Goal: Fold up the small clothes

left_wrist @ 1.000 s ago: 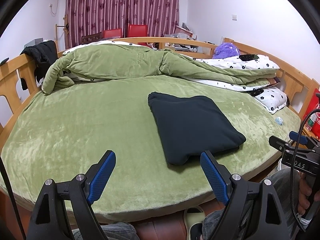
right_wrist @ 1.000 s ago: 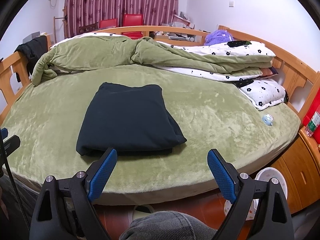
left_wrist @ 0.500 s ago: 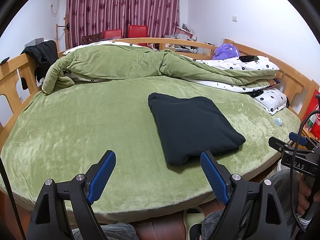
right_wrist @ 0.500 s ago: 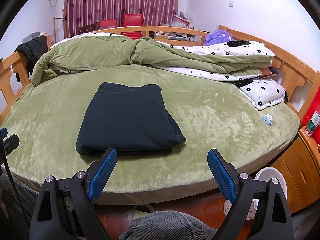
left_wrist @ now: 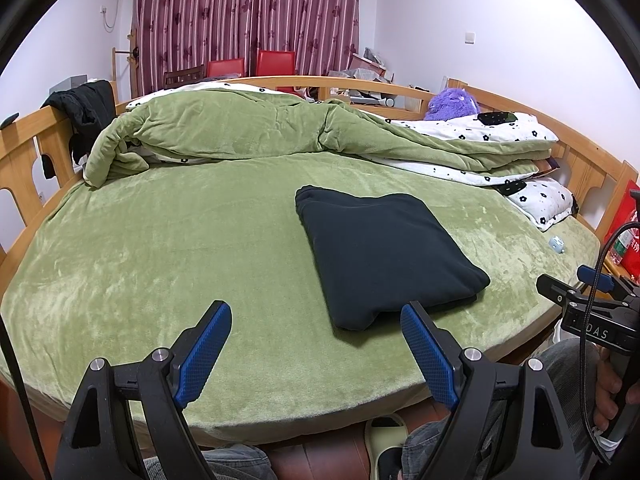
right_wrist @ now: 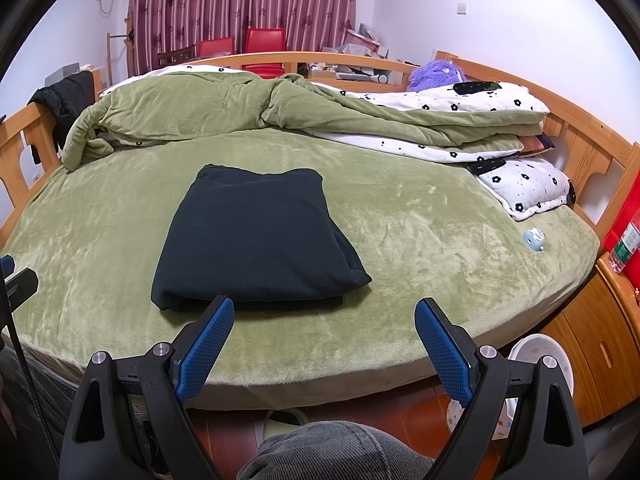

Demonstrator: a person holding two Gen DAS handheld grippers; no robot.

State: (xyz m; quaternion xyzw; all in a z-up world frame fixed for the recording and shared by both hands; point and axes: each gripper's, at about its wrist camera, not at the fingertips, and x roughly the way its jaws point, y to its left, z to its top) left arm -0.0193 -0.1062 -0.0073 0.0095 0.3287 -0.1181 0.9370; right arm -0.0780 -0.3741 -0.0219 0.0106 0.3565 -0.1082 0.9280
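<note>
While both tools hang at the near edge of the bed (left_wrist: 120,248), the dark folded garment (right_wrist: 256,236) lies flat on the green cover, near the front and apart from the quilt (right_wrist: 192,108) at the far side. The left gripper (left_wrist: 316,344) and right gripper (right_wrist: 324,340) stand spread wide, grasping nothing. The fold looks finished; next would likely come setting it aside.

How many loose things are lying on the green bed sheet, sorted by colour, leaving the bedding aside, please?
Black: 1, the folded dark garment
Light blue: 1, the small toy-like object near the pillow
Total: 2
</note>
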